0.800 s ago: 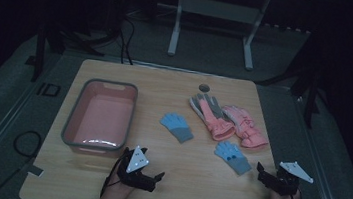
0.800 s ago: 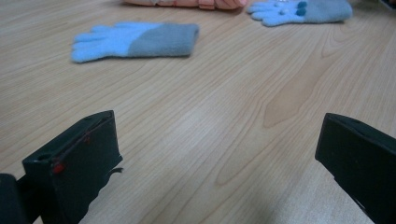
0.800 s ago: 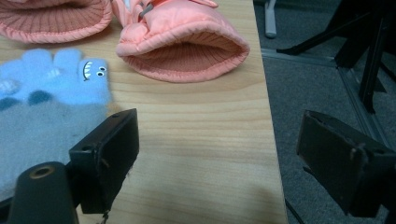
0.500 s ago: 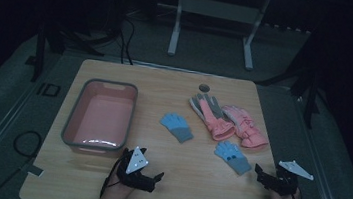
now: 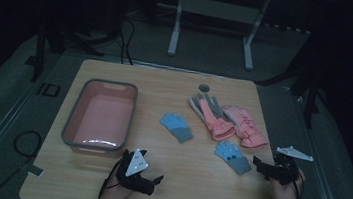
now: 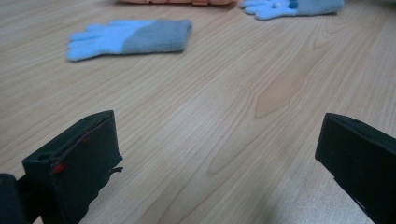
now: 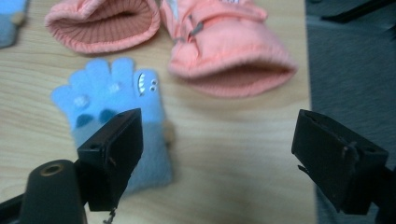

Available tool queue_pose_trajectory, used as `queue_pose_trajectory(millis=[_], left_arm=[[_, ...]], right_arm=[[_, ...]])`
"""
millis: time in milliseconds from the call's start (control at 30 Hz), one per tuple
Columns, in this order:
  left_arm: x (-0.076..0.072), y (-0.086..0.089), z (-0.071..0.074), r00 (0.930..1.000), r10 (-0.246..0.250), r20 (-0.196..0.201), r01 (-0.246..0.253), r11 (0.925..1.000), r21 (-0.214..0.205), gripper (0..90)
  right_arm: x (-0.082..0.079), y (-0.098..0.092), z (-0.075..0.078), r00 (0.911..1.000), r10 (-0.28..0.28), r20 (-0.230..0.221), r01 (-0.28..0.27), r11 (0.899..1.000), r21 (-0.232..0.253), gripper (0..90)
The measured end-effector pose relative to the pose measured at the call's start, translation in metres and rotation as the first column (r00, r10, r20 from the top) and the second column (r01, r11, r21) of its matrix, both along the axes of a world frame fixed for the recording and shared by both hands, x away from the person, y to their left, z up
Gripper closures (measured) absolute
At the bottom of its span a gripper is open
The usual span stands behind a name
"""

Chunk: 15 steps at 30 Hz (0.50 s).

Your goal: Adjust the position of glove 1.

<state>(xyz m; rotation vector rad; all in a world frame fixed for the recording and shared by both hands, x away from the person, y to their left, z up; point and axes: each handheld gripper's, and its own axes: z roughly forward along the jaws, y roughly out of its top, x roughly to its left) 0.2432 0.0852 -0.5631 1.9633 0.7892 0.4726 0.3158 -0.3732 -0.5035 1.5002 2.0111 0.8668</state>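
A light-blue glove (image 7: 112, 116) with a grey cuff, marked with dark dots, is seen flat near the table's (image 5: 195, 182) right edge, before the spread, empty right gripper (image 7: 217, 135).

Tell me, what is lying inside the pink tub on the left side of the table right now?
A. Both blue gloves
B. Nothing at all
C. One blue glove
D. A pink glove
B: in the high view the pink tub shows a bare bottom, while both blue gloves and the pink gloves lie on the table to its right.
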Motion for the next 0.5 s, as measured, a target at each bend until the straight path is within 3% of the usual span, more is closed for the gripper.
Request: queue_pose_trajectory(millis=[100,500], left_arm=[[0.001,0.001,0.0,1.0,-0.002,-0.009,0.002,1.0,-0.004,0.0],[0.001,0.001,0.0,0.9997,-0.012,-0.021,0.012,0.9999,-0.002,0.0]], right_arm=[[0.007,0.006,0.011,0.9998,0.007,-0.018,-0.006,0.999,0.04,13.2],[0.033,0.034,0.053,0.9889,0.147,-0.021,-0.147,0.989,0.026,12.8]])
